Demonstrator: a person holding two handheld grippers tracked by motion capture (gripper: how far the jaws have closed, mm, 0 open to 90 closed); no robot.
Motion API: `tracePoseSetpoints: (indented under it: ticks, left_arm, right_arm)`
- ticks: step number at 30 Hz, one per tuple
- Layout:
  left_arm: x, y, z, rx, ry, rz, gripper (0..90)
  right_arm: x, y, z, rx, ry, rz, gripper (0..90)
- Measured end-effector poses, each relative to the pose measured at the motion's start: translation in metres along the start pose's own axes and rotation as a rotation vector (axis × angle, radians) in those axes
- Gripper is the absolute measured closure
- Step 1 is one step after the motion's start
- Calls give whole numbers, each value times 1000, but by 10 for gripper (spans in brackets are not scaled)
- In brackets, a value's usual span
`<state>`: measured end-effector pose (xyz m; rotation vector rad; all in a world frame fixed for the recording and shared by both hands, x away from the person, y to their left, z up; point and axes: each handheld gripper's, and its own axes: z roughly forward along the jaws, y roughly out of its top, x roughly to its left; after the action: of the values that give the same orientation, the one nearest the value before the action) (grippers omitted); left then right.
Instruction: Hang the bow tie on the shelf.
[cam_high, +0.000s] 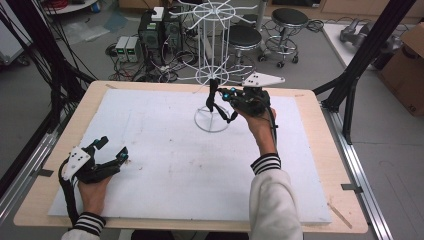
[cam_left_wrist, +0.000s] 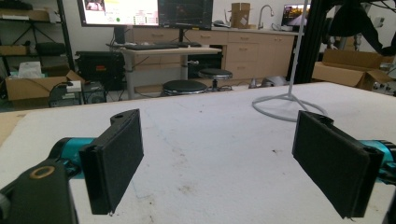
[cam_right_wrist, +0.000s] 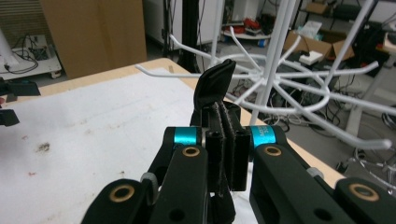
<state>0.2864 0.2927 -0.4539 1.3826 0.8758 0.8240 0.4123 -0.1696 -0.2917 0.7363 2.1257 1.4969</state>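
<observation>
A white wire display rack (cam_high: 214, 30) with hooks stands at the far middle of the white board (cam_high: 165, 170), its ring base (cam_high: 211, 120) on the board. My right gripper (cam_high: 225, 95) is raised beside the rack's lower hooks and is shut on a black strap (cam_high: 214, 97), which hangs down in front of the pole. In the right gripper view the jaws (cam_right_wrist: 226, 140) pinch the strap (cam_right_wrist: 215, 81), whose upper end stands just before a hook of the rack (cam_right_wrist: 275, 70). My left gripper (cam_high: 113, 149) rests open at the board's near left, its pads (cam_left_wrist: 119, 158) wide apart around nothing.
The board lies on a wooden table (cam_high: 75, 130). Behind the table are stools (cam_high: 289, 20), computer boxes (cam_high: 150, 30) and cables on the floor. Black frame posts (cam_high: 360, 55) stand at both sides, and a cardboard box (cam_high: 407, 65) sits at the right.
</observation>
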Motion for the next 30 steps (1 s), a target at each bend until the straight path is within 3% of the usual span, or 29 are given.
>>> tracePoseSetpoints:
  ticks: [7, 11, 22, 27, 29, 30]
  left_arm:
    - [0, 0, 0, 0, 0, 1, 166]
    - [0, 0, 0, 0, 0, 1, 166]
    - [0, 0, 0, -1, 0, 2, 166]
    - [0, 0, 0, -1, 0, 1, 166]
    - [0, 0, 0, -1, 0, 1, 166]
    - [0, 0, 0, -1, 0, 1, 166]
  right_arm:
    - [-4, -10, 2, -4, 6, 49, 881]
    - [-4, -12, 4, 9, 3, 50, 880]
    - [5, -12, 18, 63, -30, -5, 845]
    - [7, -14, 21, 95, -43, -15, 691]
    - [8, -15, 19, 90, -55, -9, 554]
    - [8, -15, 19, 90, -55, -9, 554]
